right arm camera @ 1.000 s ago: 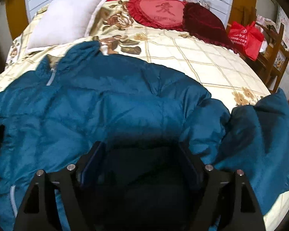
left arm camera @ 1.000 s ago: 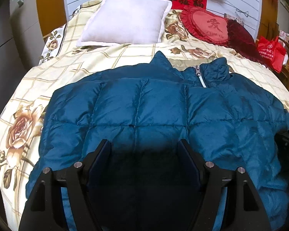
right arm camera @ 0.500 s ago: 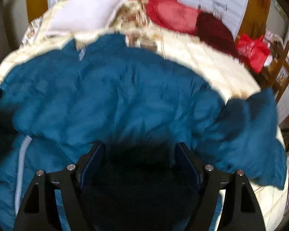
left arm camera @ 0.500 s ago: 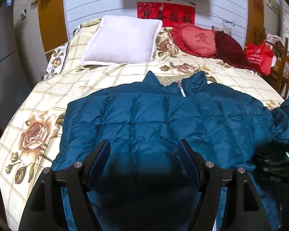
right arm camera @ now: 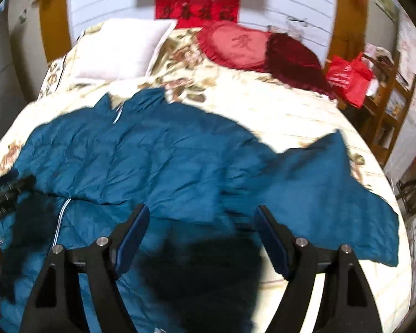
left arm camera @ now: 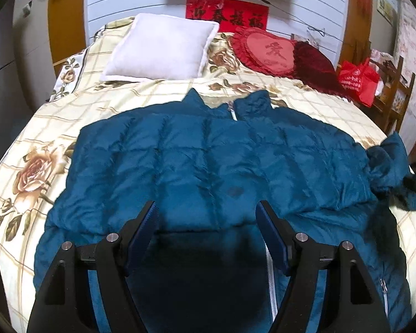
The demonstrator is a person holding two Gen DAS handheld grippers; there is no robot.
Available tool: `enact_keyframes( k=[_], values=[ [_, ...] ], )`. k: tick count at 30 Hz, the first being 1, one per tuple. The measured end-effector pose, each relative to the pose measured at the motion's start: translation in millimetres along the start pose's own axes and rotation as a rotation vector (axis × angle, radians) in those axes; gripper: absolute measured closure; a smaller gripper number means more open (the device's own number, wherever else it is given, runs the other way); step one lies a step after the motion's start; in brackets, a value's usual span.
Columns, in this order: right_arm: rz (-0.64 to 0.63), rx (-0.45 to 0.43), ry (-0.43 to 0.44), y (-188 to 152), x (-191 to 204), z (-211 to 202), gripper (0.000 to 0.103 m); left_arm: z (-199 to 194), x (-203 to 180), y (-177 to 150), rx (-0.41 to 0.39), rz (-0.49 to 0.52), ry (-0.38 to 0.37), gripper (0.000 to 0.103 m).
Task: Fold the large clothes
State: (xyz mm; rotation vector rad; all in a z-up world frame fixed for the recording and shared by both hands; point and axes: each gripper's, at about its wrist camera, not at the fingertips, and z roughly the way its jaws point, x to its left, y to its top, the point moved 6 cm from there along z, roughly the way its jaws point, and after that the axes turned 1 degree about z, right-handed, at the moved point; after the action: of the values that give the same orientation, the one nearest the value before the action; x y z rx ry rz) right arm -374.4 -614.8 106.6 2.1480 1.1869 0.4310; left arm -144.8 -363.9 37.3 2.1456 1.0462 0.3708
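A large teal quilted puffer jacket (left arm camera: 208,155) lies spread on the bed, collar toward the pillows, white zipper down its front. It also fills the right wrist view (right arm camera: 158,161), where one sleeve (right arm camera: 327,194) lies out to the right over the bedspread. My left gripper (left arm camera: 206,216) is open and empty, raised above the jacket's lower part. My right gripper (right arm camera: 201,219) is open and empty, raised above the jacket's right side. The left gripper's dark body shows at the left edge of the right wrist view.
The bed (left arm camera: 47,127) has a cream floral checked cover. A white pillow (left arm camera: 160,52), a red heart cushion (left arm camera: 269,51) and a dark red cushion (left arm camera: 313,66) lie at its head. A red bag (left arm camera: 357,80) and wooden shelf (right arm camera: 388,111) stand to the right.
Both grippers have pulled back and up from the jacket, so more of the bed and room shows. The jacket stays spread, its right sleeve now lying flatter.
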Motion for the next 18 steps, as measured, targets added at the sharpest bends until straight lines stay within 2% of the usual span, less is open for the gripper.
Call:
enact_keyframes(
  k=[3,6,8,9,12,16,18],
  values=[
    [0.040,-0.019,-0.076,5.7,-46.6,-12.7,0.022,0.5,-6.5,-3.5,0.010,0.006,-0.011,0.028],
    [0.130,-0.017,-0.147,8.4,-101.0,-15.3,0.022,-0.8,-10.2,-5.8,0.014,0.005,-0.022,0.028],
    [0.180,-0.004,-0.233,6.2,-143.2,-10.3,0.018,-1.6,-10.8,-6.8,0.015,0.004,-0.027,0.028],
    [0.207,0.015,-0.295,2.3,-169.1,-5.1,0.017,-2.1,-10.8,-7.4,0.016,0.004,-0.029,0.028],
    [0.305,0.089,-0.397,-18.1,-236.4,12.0,0.016,-3.4,-11.2,-10.2,0.017,0.003,-0.038,0.028],
    [0.435,0.168,-0.493,-52.3,-307.6,28.2,0.016,1.1,-10.1,-15.7,0.033,-0.001,-0.044,0.028],
    [0.460,0.193,-0.518,-65.8,-325.7,32.6,0.016,6.3,-9.6,-19.1,0.049,-0.006,-0.046,0.028]
  ],
)
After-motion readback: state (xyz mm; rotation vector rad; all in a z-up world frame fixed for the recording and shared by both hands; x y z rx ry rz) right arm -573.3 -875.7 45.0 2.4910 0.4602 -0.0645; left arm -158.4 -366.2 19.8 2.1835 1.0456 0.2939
